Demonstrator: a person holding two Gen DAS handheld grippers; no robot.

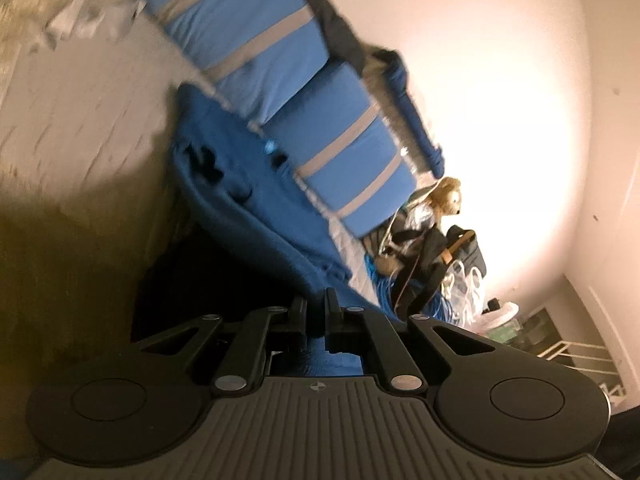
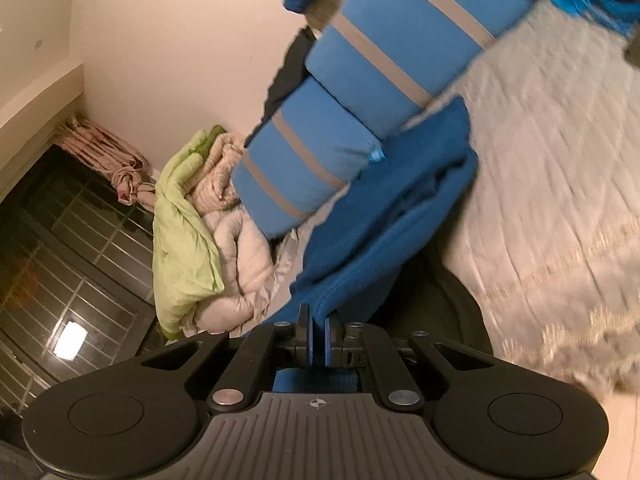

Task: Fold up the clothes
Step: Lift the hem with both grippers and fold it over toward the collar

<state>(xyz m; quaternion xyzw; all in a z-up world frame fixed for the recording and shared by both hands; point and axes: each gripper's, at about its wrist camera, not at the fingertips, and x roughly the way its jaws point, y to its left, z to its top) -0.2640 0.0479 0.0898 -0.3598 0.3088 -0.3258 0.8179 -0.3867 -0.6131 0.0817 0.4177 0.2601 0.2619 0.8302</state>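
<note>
A dark blue garment (image 1: 240, 184) hangs stretched above the bed, and both grippers hold it. In the left wrist view my left gripper (image 1: 316, 304) is shut on one edge of the blue cloth, which runs up and away from the fingers. In the right wrist view my right gripper (image 2: 318, 320) is shut on another edge of the same blue garment (image 2: 392, 208), its blue pads pinching the fabric. The garment drapes between the two grippers and partly covers the bed below. Both views are tilted and blurred.
A pale bedspread (image 2: 560, 184) covers the bed (image 1: 80, 120). Blue pillows with grey stripes (image 1: 256, 40) (image 2: 384, 56) lie by the wall. A green and cream quilt pile (image 2: 192, 216), a dark window (image 2: 60, 264), a plush toy (image 1: 444, 196) and dark bags (image 1: 440, 256) stand around.
</note>
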